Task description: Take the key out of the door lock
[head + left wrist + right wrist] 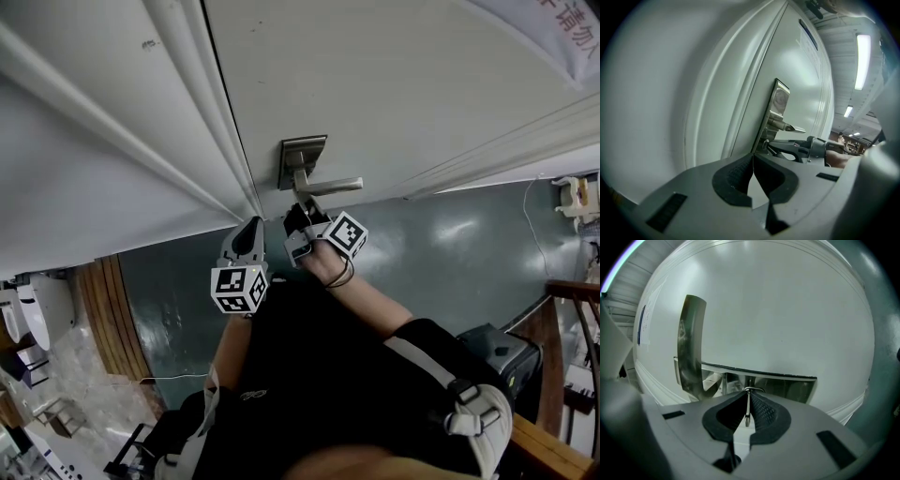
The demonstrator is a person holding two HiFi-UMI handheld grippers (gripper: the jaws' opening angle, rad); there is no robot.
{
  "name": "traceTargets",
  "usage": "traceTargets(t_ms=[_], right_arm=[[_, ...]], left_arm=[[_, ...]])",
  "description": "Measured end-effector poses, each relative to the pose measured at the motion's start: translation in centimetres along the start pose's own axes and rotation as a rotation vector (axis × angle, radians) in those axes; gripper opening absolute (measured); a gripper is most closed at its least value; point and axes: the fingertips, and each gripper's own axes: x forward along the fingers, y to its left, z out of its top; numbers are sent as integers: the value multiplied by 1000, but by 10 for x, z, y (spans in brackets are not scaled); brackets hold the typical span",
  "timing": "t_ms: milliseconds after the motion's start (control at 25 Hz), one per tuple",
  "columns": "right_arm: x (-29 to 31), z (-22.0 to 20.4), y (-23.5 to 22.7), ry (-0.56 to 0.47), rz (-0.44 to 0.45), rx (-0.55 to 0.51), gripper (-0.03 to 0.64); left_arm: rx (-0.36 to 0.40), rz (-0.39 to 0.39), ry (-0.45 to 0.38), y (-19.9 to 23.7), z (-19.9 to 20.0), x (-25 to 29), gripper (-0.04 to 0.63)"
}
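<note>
A steel lock plate [302,157] with a lever handle [330,185] is on the white door [403,84]. My right gripper [302,210] is right under the handle, tips at the plate. In the right gripper view its pads [759,409] are shut on a thin metal key [747,412] that stands edge-on before the lock plate [783,389]; the handle [691,348] curves up at the left. My left gripper [250,228] hangs to the left by the door edge, apart from the lock, shut [753,161] on nothing. It looks at the plate [777,105] and the right gripper [797,149].
The door frame [112,141] runs along the left. Below lies a grey-green floor [450,253]. A wooden rail [562,375] and a dark box [502,352] are at the right, and a wooden panel [112,319] at the left. The person's dark top fills the bottom.
</note>
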Motion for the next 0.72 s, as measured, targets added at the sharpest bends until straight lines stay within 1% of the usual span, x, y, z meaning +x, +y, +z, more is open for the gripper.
traceTargets(t_ms=[120, 240, 400, 520, 720], right_arm=[[-1, -2, -2, 6, -6, 4, 29], [-5, 1, -6, 15, -33, -18, 30], [-2, -2, 0, 33, 22, 0, 29], [-6, -2, -4, 26, 3, -6, 29], [-5, -1, -3, 33, 5, -21, 31]], left_arm=[[-5, -5, 6, -2, 0, 5, 25], [0, -13, -6, -7, 5, 9, 25], [-2, -9, -4, -4, 6, 12, 25], [1, -11, -3, -7, 5, 11, 25], [1, -9, -6, -9, 4, 7, 25]])
